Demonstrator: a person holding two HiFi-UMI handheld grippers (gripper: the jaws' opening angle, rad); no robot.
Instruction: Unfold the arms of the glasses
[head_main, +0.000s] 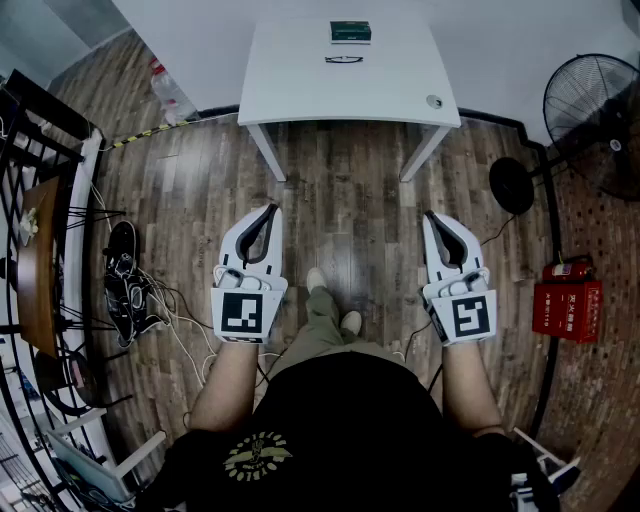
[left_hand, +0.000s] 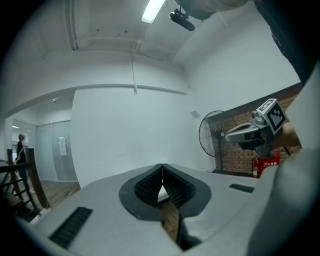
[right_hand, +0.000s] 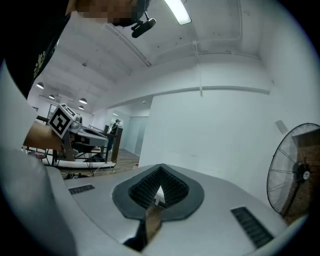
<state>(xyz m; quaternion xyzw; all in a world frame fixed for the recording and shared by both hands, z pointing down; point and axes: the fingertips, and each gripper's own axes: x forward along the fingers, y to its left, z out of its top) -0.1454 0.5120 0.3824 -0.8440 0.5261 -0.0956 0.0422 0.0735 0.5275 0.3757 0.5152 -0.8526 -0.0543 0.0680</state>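
Currently I hold both arms forward at lower middle of the frame, left gripper (head_main: 270, 212) and right gripper (head_main: 432, 218) level, aimed at the white counter (head_main: 300, 85) at top centre, where the glasses (head_main: 343, 59) lie just below a green box (head_main: 351, 32). White characters on the red box (head_main: 567, 308) at right are too small to read. Both pairs of fingers (left_hand: 148, 187) are pressed together, holding nothing.

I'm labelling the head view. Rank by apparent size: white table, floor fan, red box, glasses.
Largest to smallest:
1. white table
2. floor fan, which reaches the frame edge
3. red box
4. glasses
No two look close enough to tie.
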